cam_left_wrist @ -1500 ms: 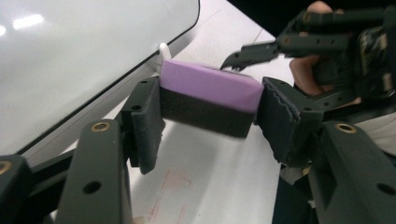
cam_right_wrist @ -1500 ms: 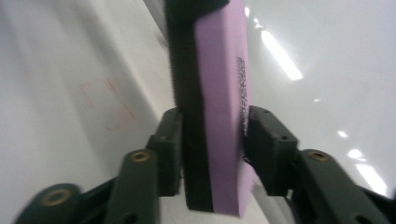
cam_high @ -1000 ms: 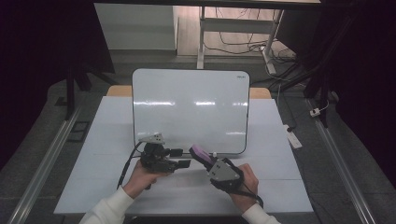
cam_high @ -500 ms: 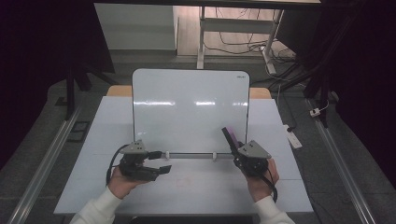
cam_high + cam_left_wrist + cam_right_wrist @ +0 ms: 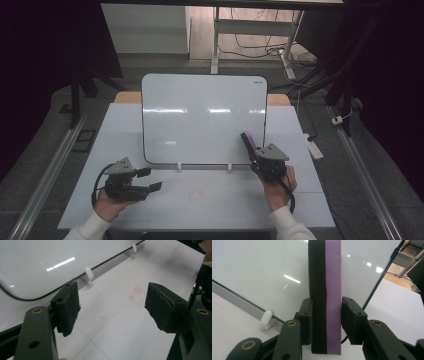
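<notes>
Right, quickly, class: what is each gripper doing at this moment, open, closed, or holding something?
Left gripper: open, nothing between its jaws.
Right gripper: closed on the purple and black eraser, in front of the whiteboard.

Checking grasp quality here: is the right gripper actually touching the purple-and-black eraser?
Touching. In the right gripper view, the right gripper has a jaw pressed flat against each side of the eraser, black felt on one, purple backing on the other, with no gap.

Both hands now sit farther apart: the left gripper, empty, nearer the table's left edge; the right gripper, clamping the eraser, at the whiteboard's lower right corner.
</notes>
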The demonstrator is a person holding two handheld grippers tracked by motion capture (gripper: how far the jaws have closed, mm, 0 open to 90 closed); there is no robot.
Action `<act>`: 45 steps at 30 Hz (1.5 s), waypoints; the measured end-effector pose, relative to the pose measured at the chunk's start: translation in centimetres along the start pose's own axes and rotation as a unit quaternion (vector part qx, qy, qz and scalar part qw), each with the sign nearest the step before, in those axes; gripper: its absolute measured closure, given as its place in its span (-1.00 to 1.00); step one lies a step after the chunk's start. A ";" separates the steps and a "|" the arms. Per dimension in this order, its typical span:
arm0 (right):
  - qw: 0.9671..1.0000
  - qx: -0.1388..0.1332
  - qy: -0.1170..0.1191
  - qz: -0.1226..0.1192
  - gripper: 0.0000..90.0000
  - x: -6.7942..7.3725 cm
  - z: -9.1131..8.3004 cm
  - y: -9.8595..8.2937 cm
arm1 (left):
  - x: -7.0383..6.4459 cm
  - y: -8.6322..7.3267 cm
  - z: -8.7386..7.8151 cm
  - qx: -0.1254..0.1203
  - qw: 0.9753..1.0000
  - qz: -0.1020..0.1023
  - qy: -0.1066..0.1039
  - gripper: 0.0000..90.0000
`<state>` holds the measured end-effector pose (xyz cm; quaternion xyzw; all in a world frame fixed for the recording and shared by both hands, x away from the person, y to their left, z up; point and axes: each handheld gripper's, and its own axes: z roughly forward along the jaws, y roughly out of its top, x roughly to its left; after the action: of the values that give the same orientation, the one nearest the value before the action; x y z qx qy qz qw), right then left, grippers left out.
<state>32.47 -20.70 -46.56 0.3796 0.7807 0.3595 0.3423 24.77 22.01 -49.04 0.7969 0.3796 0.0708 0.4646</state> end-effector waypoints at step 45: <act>0.986 -0.007 0.168 0.008 -0.29 -4.1 -3.4 -7.3 | 2.2 -3.9 -2.1 0.022 0.996 -0.018 0.080 -0.52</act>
<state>29.17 -28.50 -49.77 0.3173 0.8217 0.4265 0.2058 23.26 26.00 -51.51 0.7920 0.4310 0.1172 0.4163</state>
